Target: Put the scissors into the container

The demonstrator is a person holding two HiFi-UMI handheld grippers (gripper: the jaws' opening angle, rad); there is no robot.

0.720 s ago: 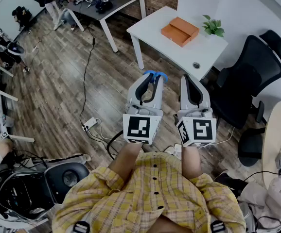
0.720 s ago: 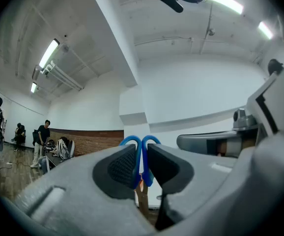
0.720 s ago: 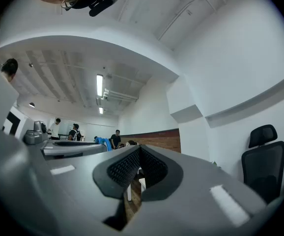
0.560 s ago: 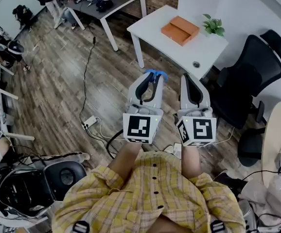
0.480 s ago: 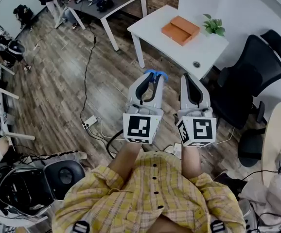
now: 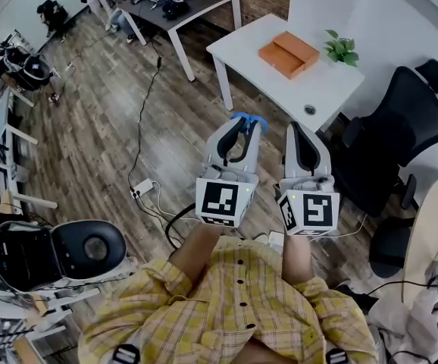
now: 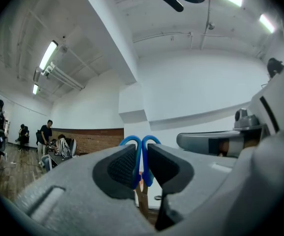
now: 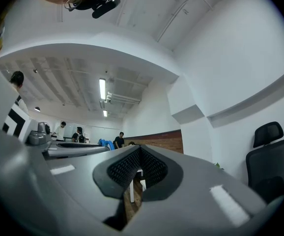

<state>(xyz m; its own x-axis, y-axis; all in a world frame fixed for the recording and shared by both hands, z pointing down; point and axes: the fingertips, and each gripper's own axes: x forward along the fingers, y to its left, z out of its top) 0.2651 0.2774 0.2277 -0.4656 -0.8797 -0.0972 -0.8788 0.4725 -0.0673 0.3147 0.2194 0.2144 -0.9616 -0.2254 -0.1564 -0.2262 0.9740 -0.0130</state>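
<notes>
Blue-handled scissors (image 6: 248,118): held off the floor, well short of the table; the two blue handle loops stick out past the tips of the left gripper (image 6: 242,133); in the left gripper view the handles (image 7: 146,175) sit pressed between the two dark ribbed pads, so the jaws are clamped on them; blades not visible.

Right gripper (image 8: 138,167): just beside the left one, pointing the same way; its pads meet with nothing between them.

Marker cubes: one black-and-white square-patterned cube on the near end of each gripper (image 6: 225,201) (image 6: 310,212), side by side above the person's yellow plaid shirt (image 6: 242,302).

Flat orange rectangular container (image 6: 289,54): lying on the white rectangular table (image 6: 261,78) ahead of both grippers, well apart from the scissors; whether it is open or lidded cannot be told.

Small green potted plant (image 6: 341,49): on the same table, near the container's right side.

Black office chair (image 6: 401,120): right of the table.

Brown wood-plank floor (image 6: 105,127): beneath everything; a black cable runs across it.

Dark desk (image 6: 192,2): farther back at the upper left, cluttered.
</notes>
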